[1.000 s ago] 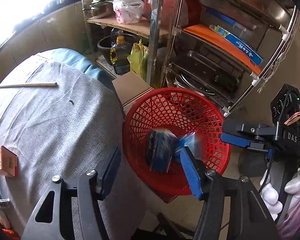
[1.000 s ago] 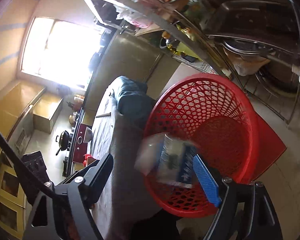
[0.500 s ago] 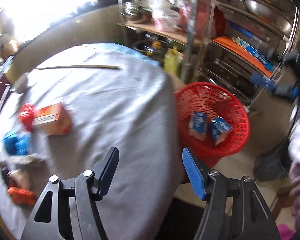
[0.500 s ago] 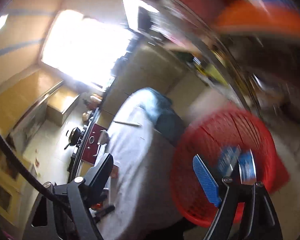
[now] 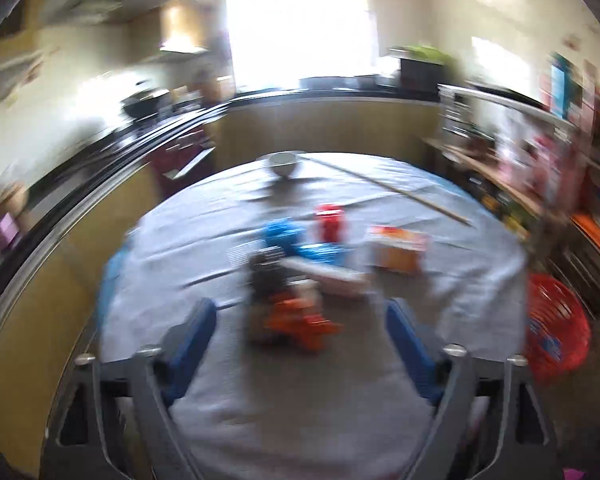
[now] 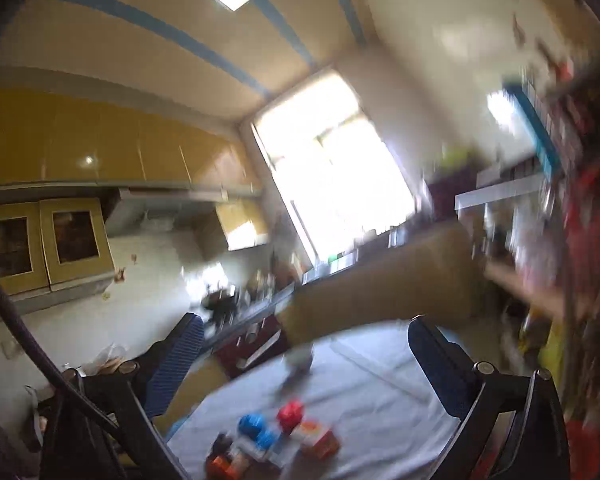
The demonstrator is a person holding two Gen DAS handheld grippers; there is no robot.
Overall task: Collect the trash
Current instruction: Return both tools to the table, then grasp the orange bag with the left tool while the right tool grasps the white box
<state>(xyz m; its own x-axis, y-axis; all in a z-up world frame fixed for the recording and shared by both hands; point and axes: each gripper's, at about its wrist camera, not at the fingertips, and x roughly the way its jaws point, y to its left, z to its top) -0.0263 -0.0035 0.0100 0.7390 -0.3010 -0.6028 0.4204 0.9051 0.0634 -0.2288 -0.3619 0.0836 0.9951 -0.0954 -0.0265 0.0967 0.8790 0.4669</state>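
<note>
1. Your trash sits in a loose cluster mid-surface: an orange wrapper (image 5: 300, 322) nearest you, a dark packet (image 5: 266, 276) just behind it, a white flat pack (image 5: 328, 278) beside that, then blue packets (image 5: 288, 240), a red cup (image 5: 330, 222) and an orange carton (image 5: 396, 250) off to the right. Everything's motion-blurred, so finer detail can't be told.
2. The red basket (image 5: 556, 332) stands off the surface's right edge, low, with something blue inside it.
3. Farther back, a white bowl (image 5: 283, 162) and a long thin stick (image 5: 388, 190) lie near the far edge.
4. Open grey cloth (image 5: 300, 400) runs between the cluster and your near edge; the surface's left rim drops away beside the yellow cabinets (image 5: 80, 240).
5. Your left hand-held gripper (image 5: 300, 344) angles down at the cluster, jaws opening wide, nothing between them.
6. Your right hand-held gripper (image 6: 304, 364) points roughly level and is rolled, facing the window (image 6: 332, 184); jaws opening, empty, the trash low in its view.
</note>
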